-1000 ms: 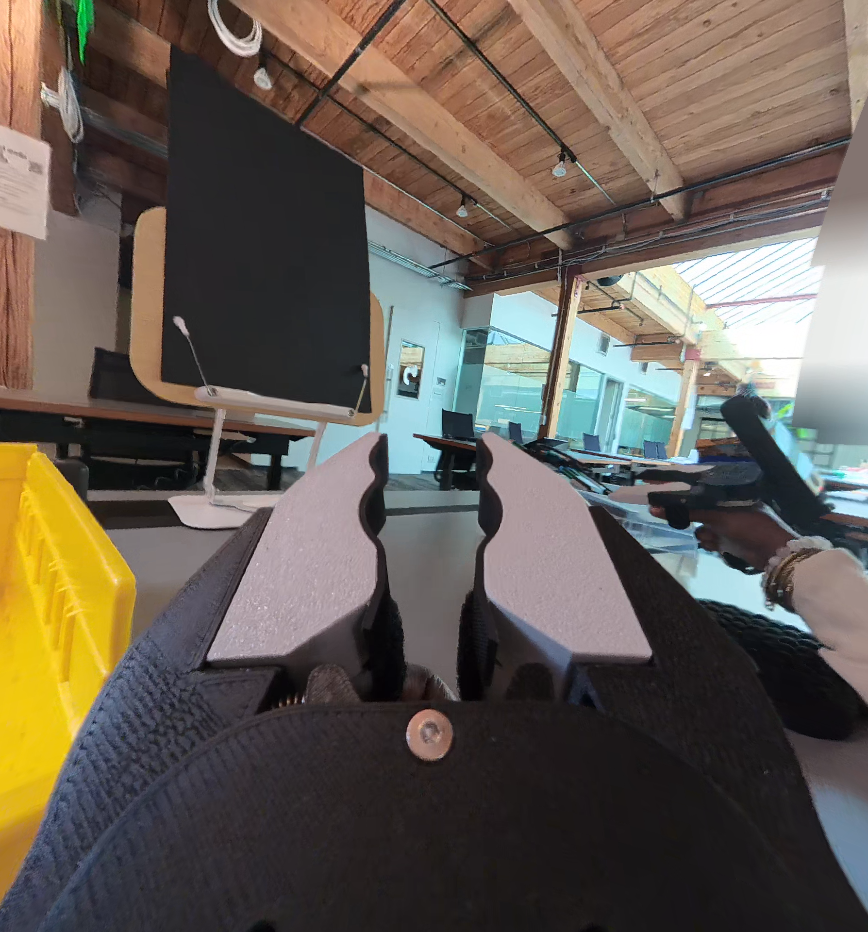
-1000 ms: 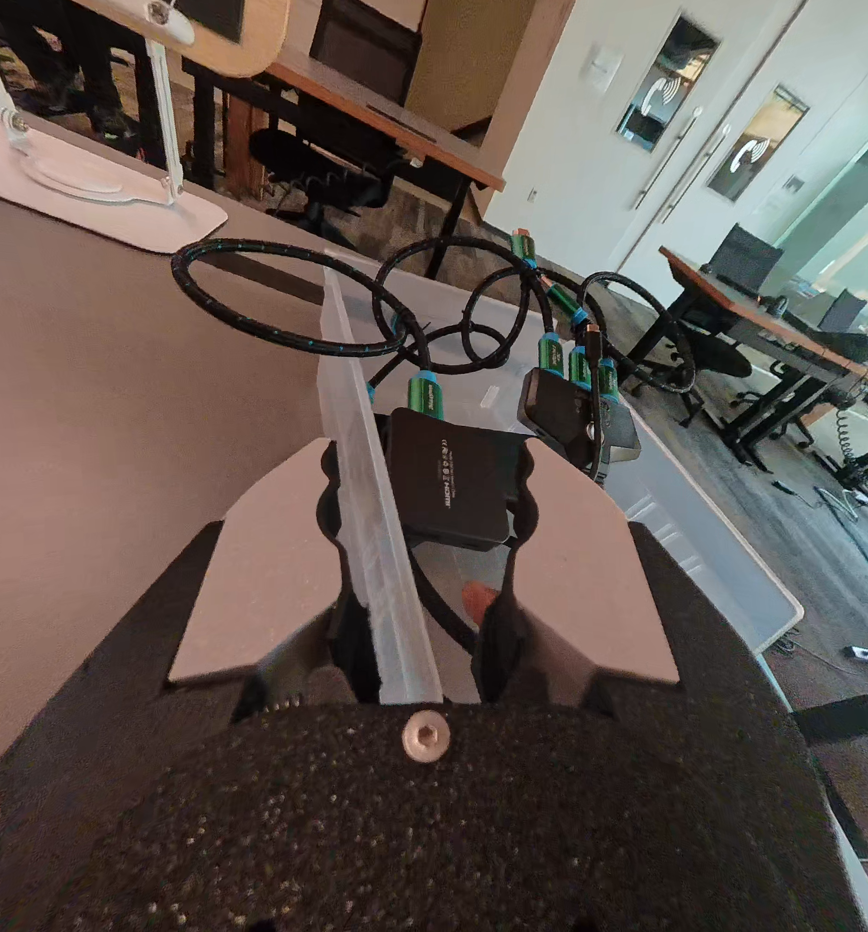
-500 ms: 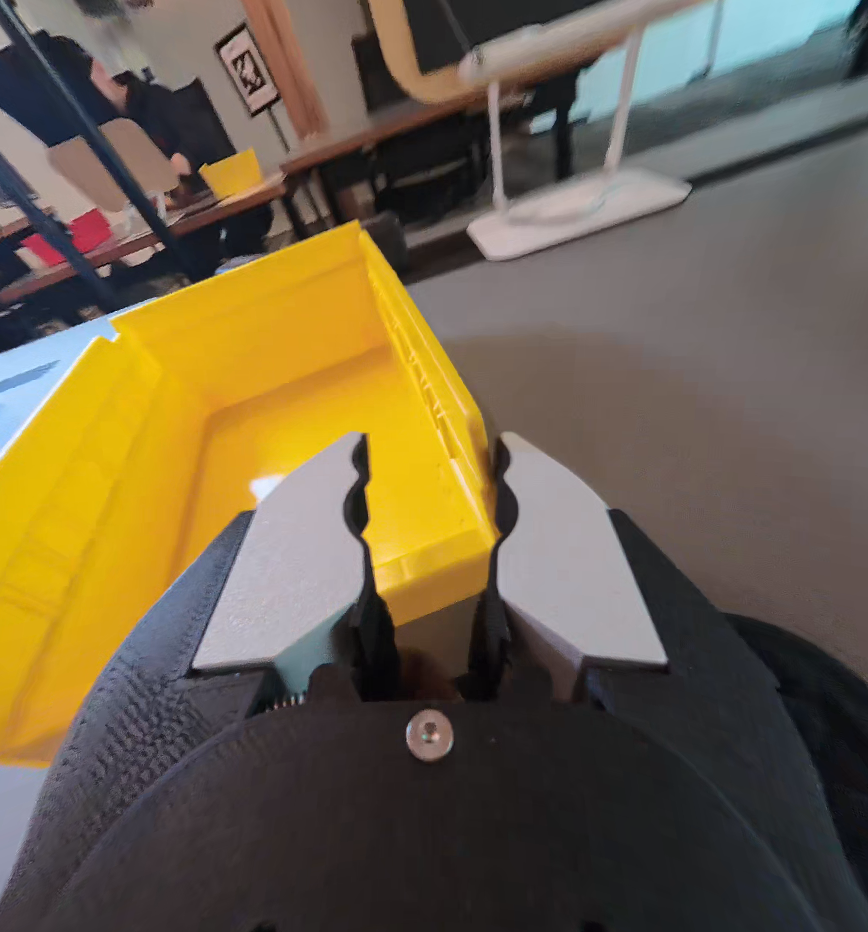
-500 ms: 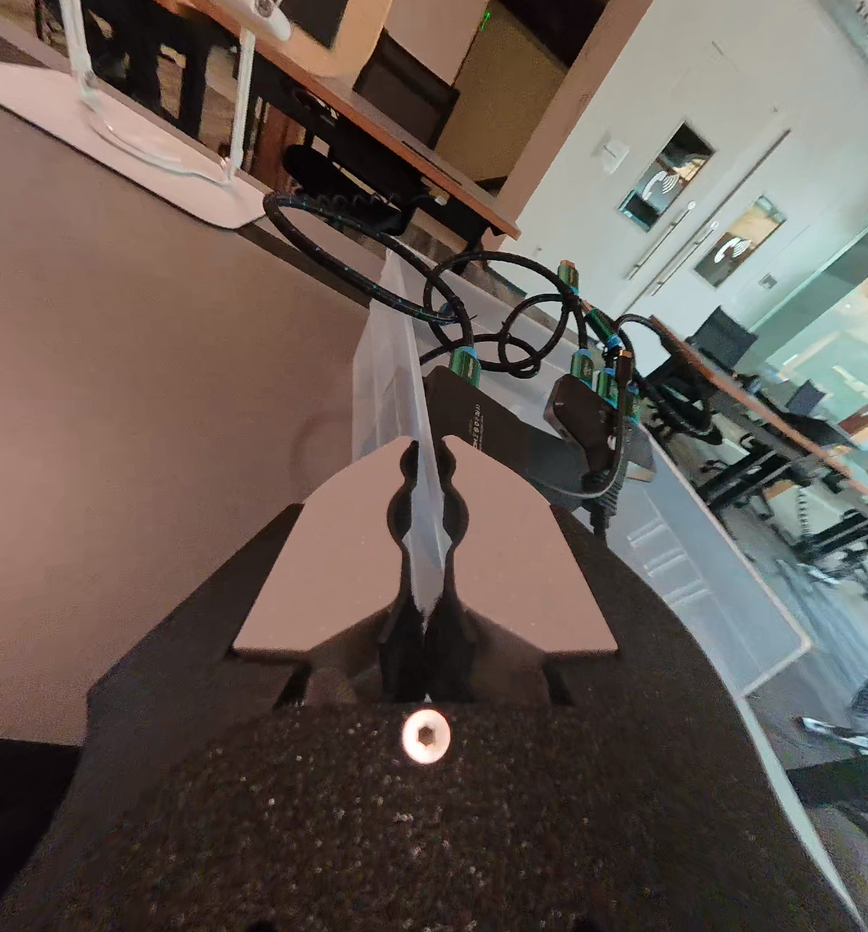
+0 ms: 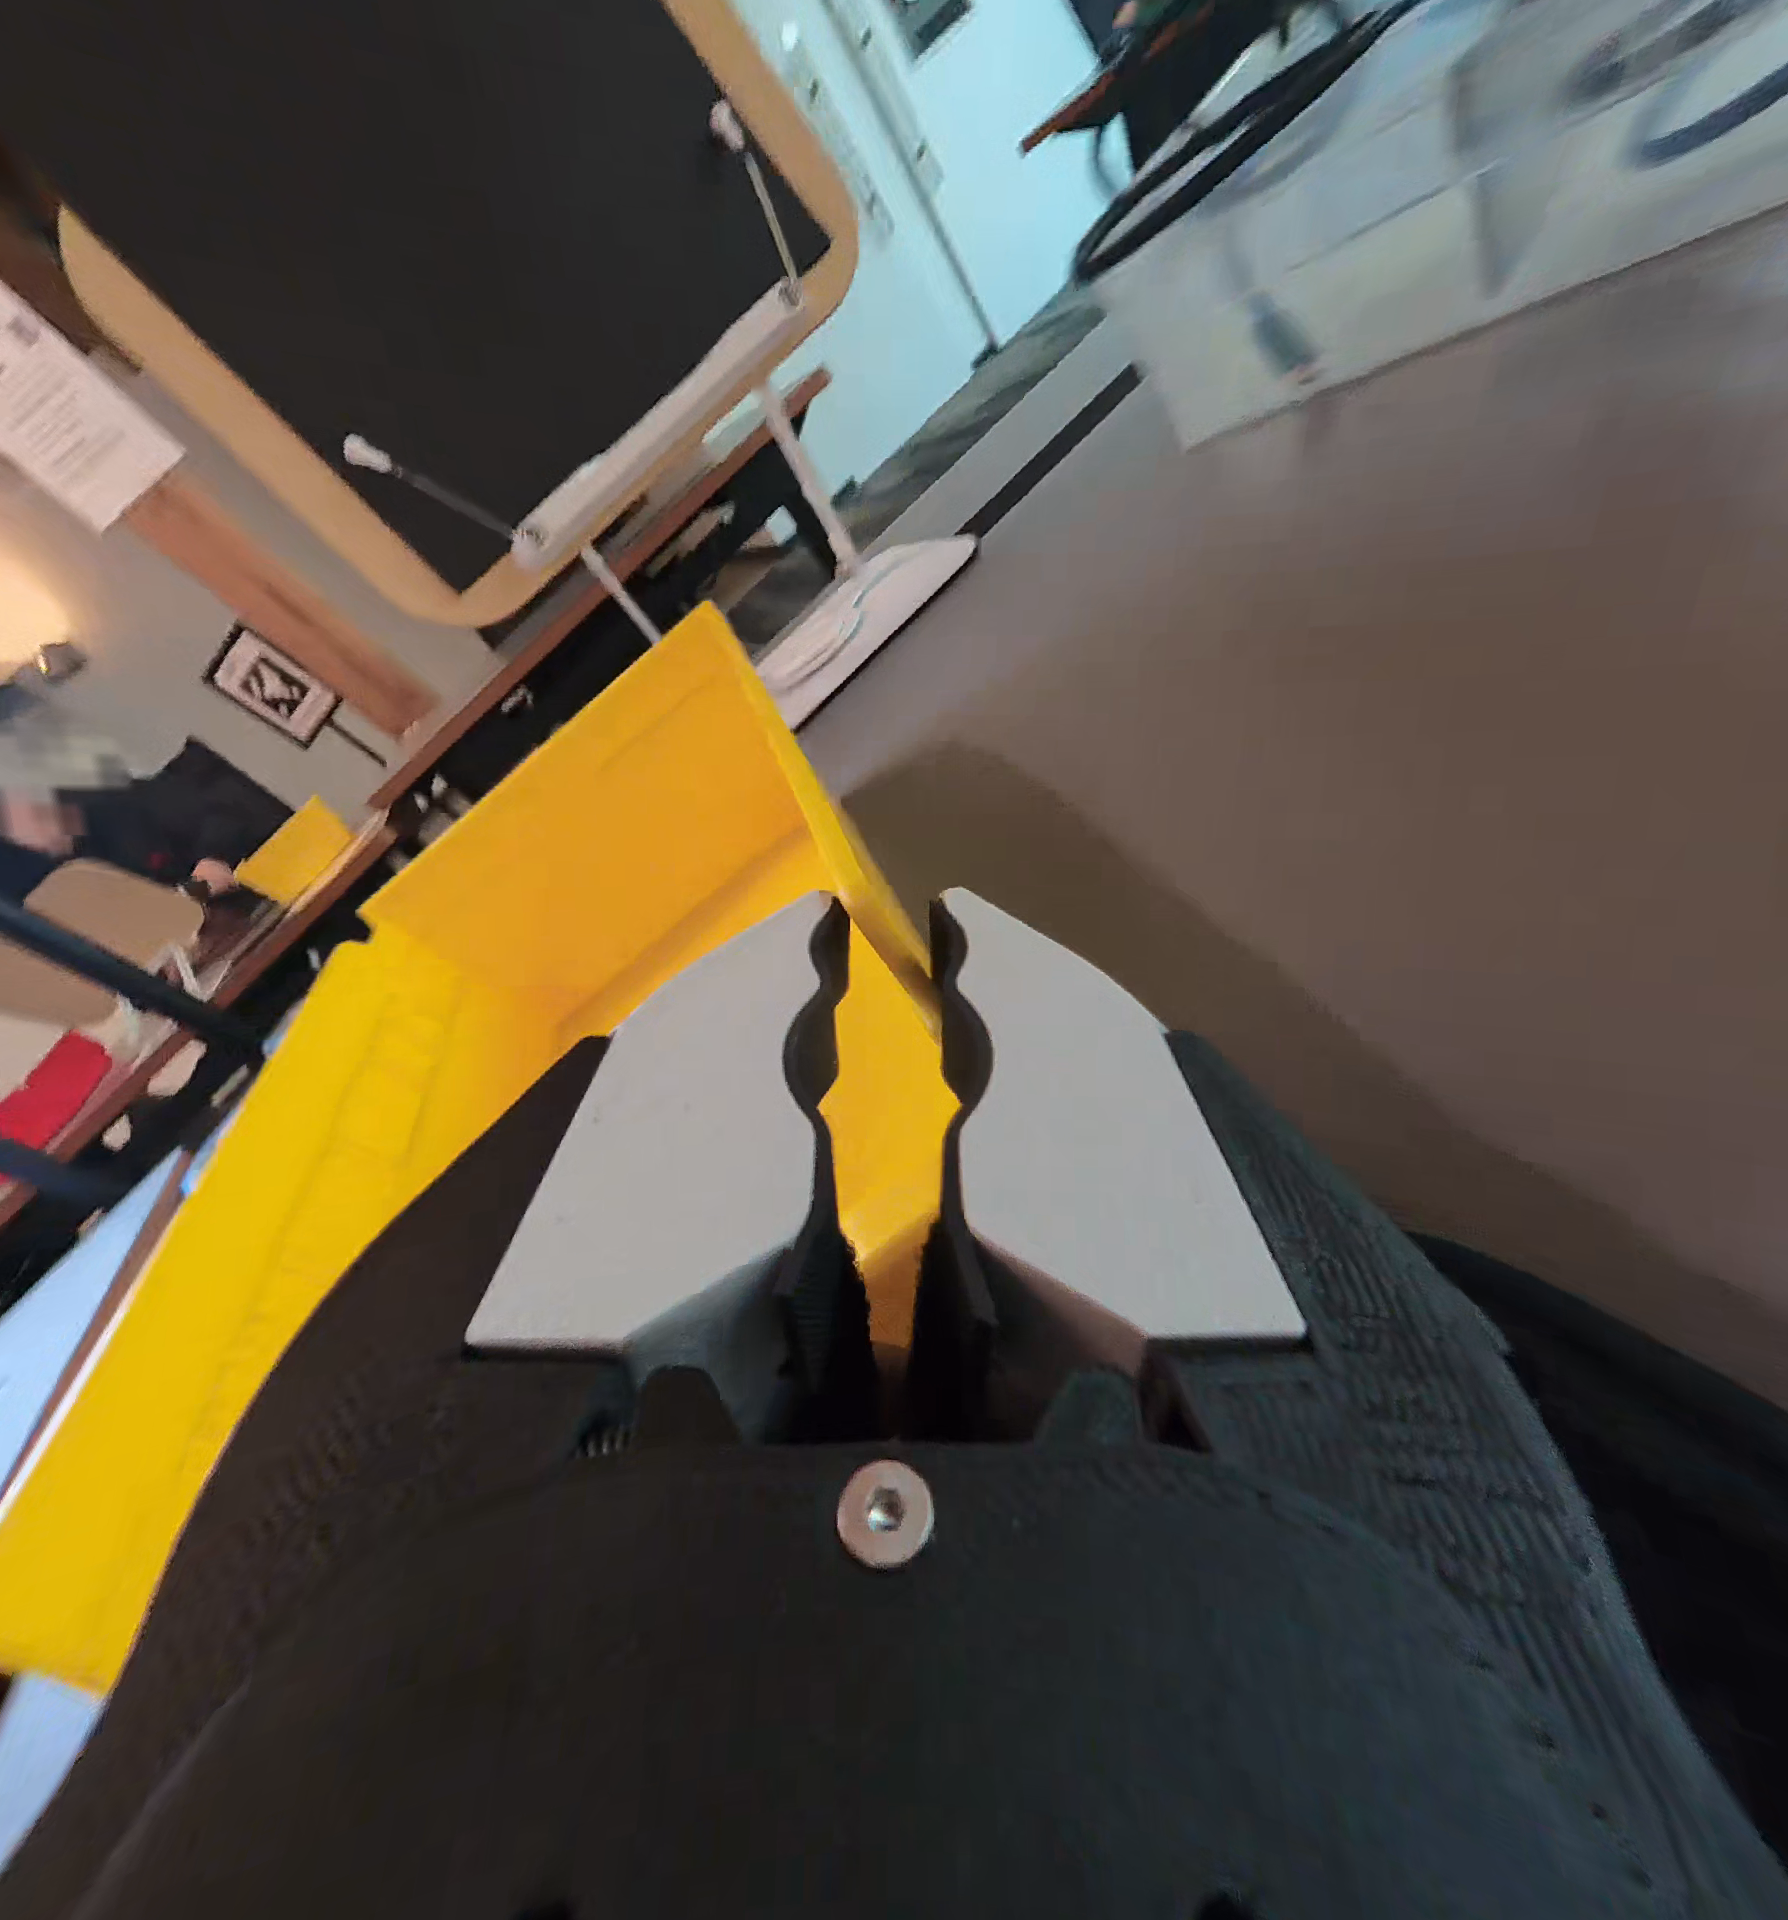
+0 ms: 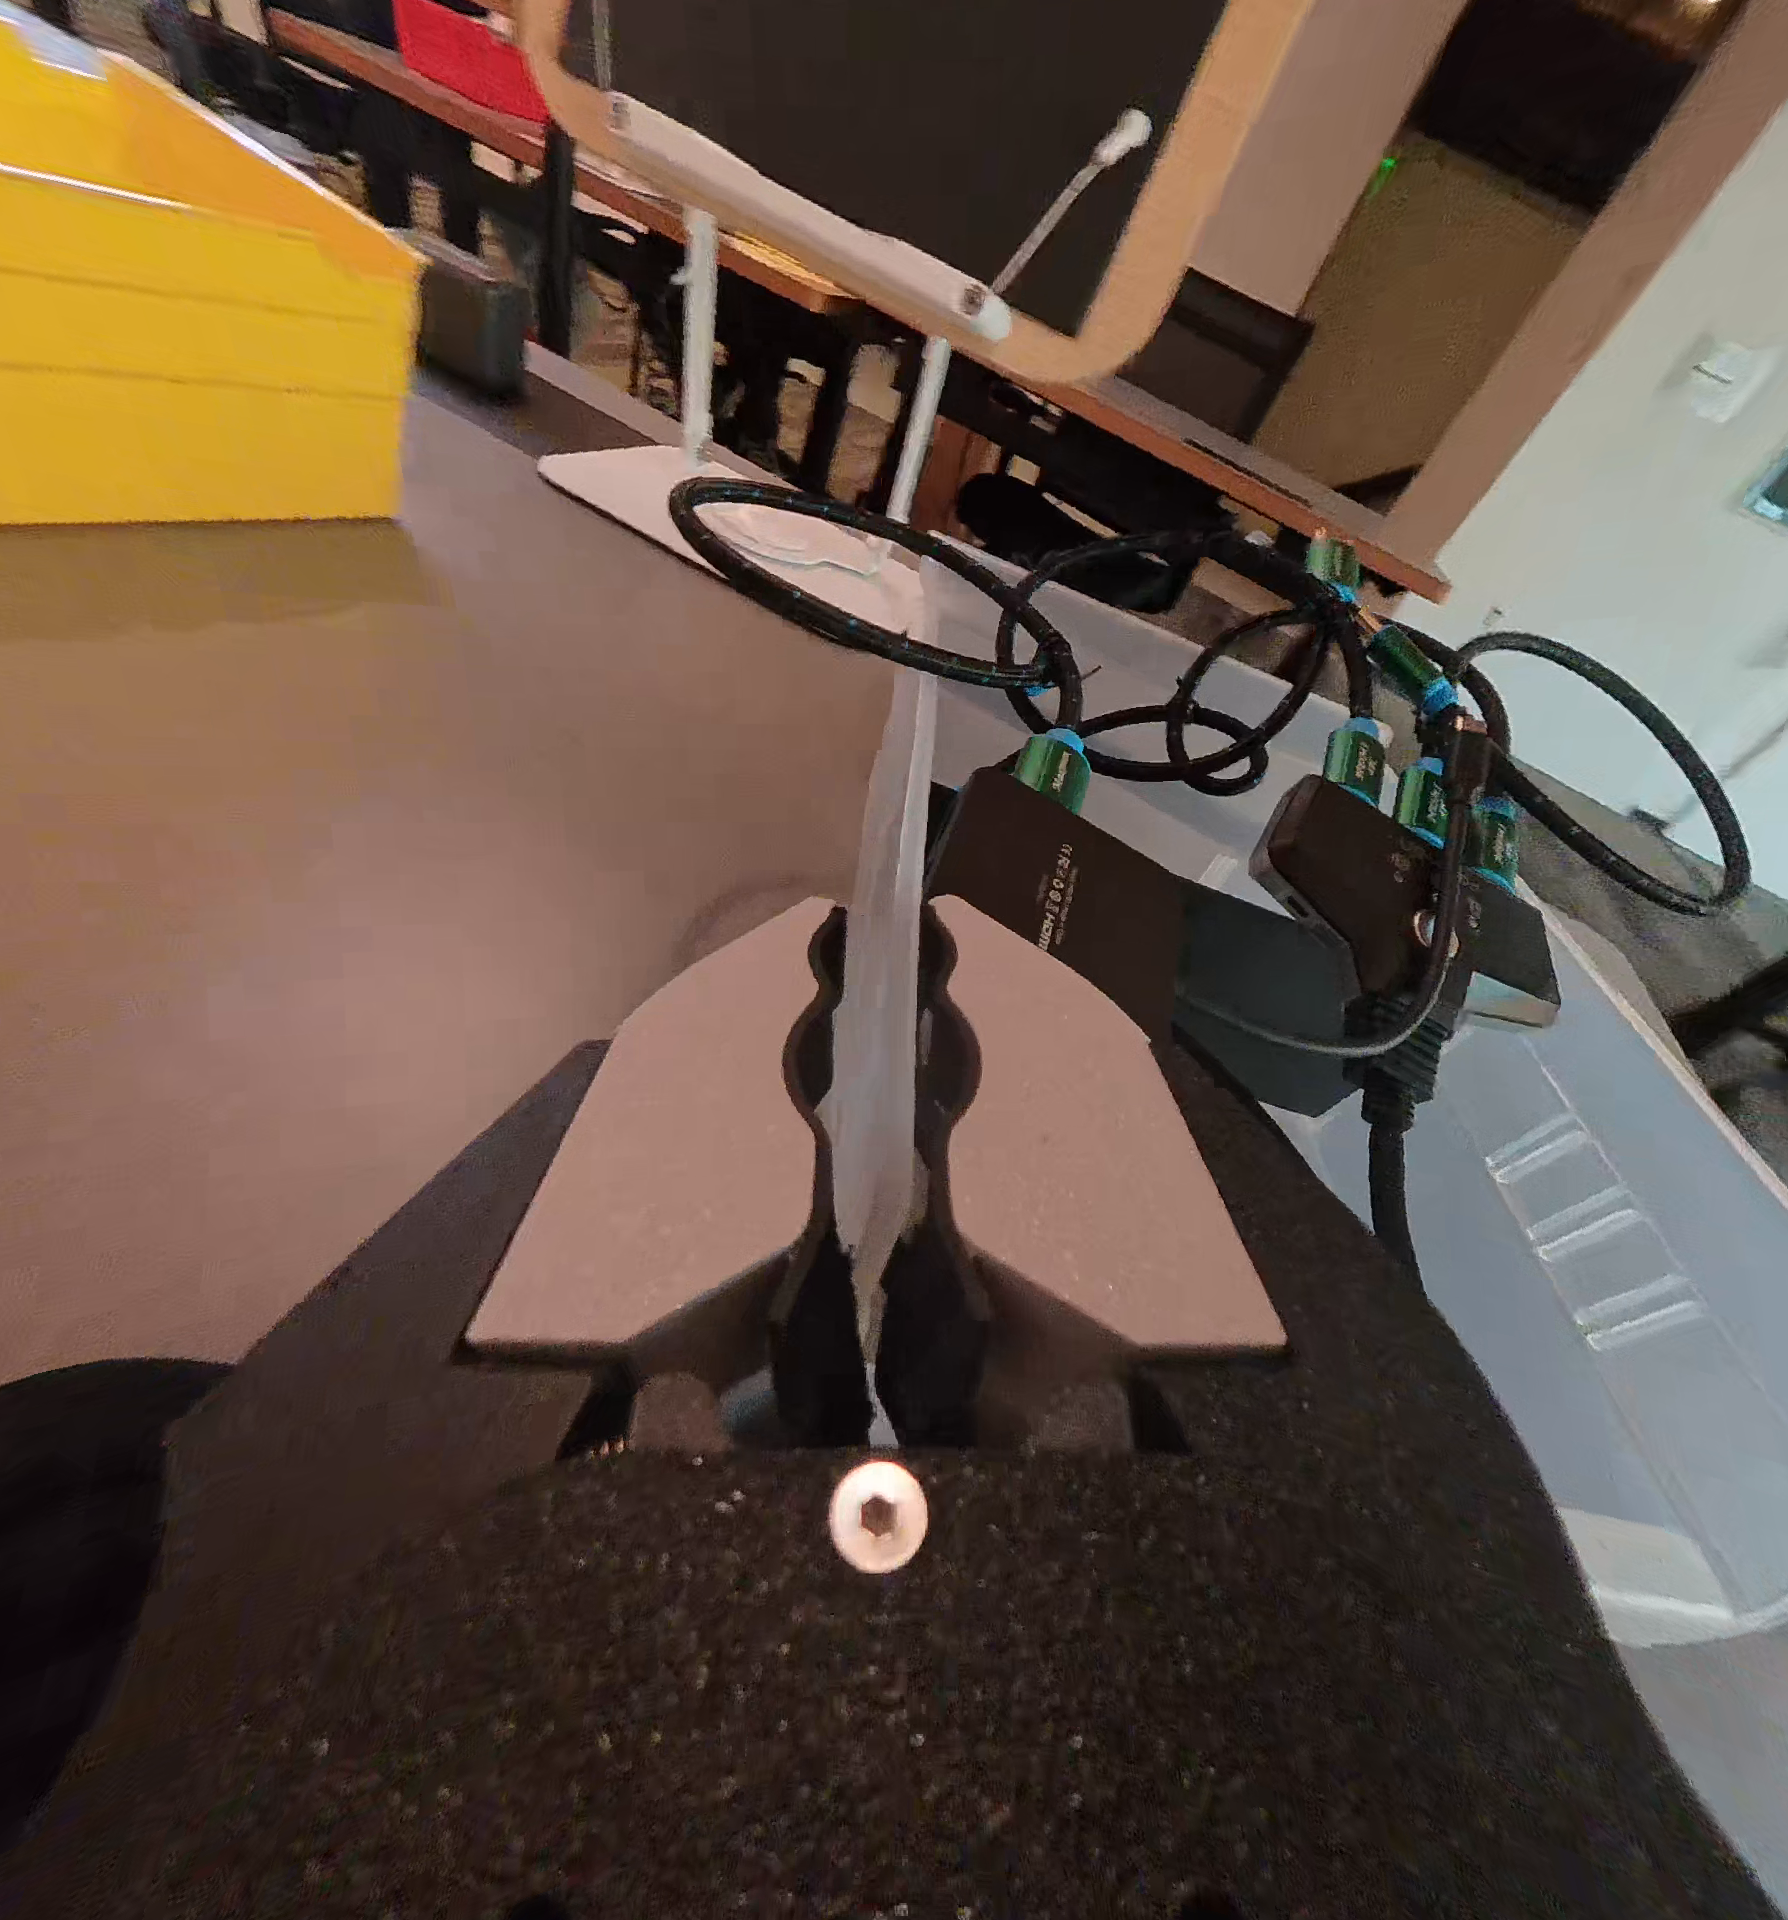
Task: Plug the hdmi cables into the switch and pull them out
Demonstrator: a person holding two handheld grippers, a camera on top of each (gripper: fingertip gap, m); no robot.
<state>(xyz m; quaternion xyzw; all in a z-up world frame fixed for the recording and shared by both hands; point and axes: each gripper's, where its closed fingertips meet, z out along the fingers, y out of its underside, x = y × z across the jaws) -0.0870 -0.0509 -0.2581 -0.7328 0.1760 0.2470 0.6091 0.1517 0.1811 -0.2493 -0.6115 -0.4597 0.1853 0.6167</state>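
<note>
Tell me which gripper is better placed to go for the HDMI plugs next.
Probably right. The right gripper pinches the clear bin's wall beside the switches; the left gripper is shut on the yellow bin, far off.

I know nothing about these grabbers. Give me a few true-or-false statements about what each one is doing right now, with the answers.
1. The right gripper pinches the clear bin by its wall. True.
2. The left gripper holds a cable. False: it grips the yellow bin by its wall.
3. The switches lie inside the clear bin. True.
4. No cable is plugged in. False: green plugs sit in the switches.
5. The yellow bin is full of cables. False: no cables show in it.
</note>
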